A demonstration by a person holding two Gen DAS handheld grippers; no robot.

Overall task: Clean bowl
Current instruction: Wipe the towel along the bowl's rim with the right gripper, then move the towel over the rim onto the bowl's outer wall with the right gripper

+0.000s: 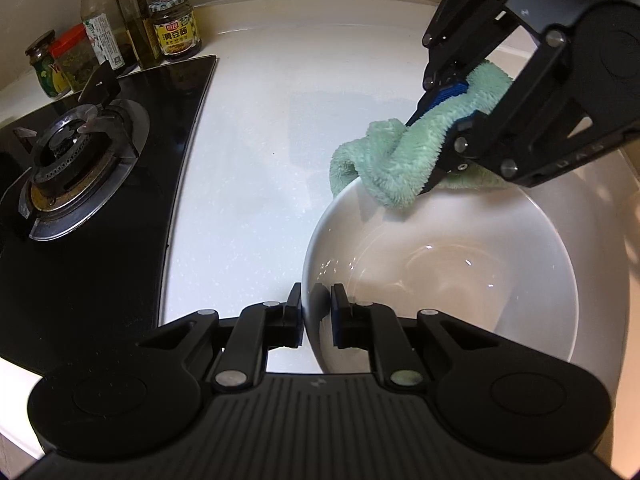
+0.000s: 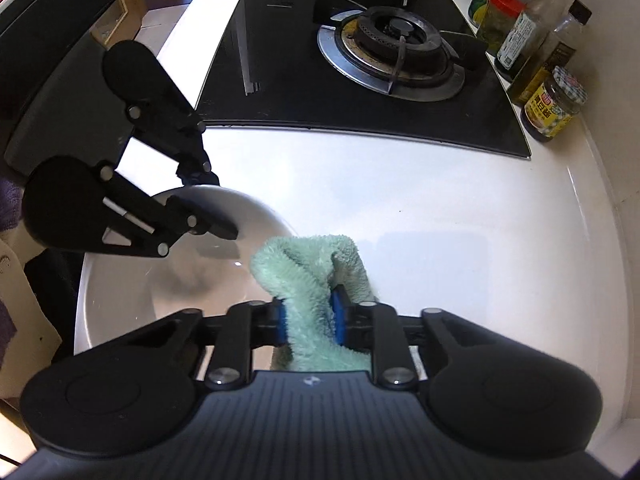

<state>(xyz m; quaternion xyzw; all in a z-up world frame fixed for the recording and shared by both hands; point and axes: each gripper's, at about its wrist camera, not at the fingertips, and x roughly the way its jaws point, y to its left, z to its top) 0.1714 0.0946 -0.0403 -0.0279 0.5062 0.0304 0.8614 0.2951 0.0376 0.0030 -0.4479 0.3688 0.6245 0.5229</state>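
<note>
Closest to the left wrist camera, the left tongs (image 1: 316, 300) pinch the near rim of the white bowl (image 1: 460, 280), one finger outside the wall and one inside, nearly closed on it. That bowl sits on the white tabletop (image 1: 260, 140), beside the black gas hob (image 1: 100, 180) along the tabletop's left edge. Across the bowl, the right tongs (image 1: 436, 136) clamp a green cloth (image 1: 392, 160) that drapes over the far rim. Jars and bottles (image 1: 120, 40) stand in the far left corner.

From the right wrist camera, the right tongs (image 2: 310, 320) squeeze the green cloth (image 2: 308, 272) between blue pads (image 2: 338, 316), narrowly parted around the bunched fabric. The bowl (image 2: 132, 300) lies lower left, gripped at its far rim by the left tongs (image 2: 212, 200). Beyond, the hob (image 2: 360, 80) spans the far edge, with jars and bottles (image 2: 540, 60) at the right.
</note>
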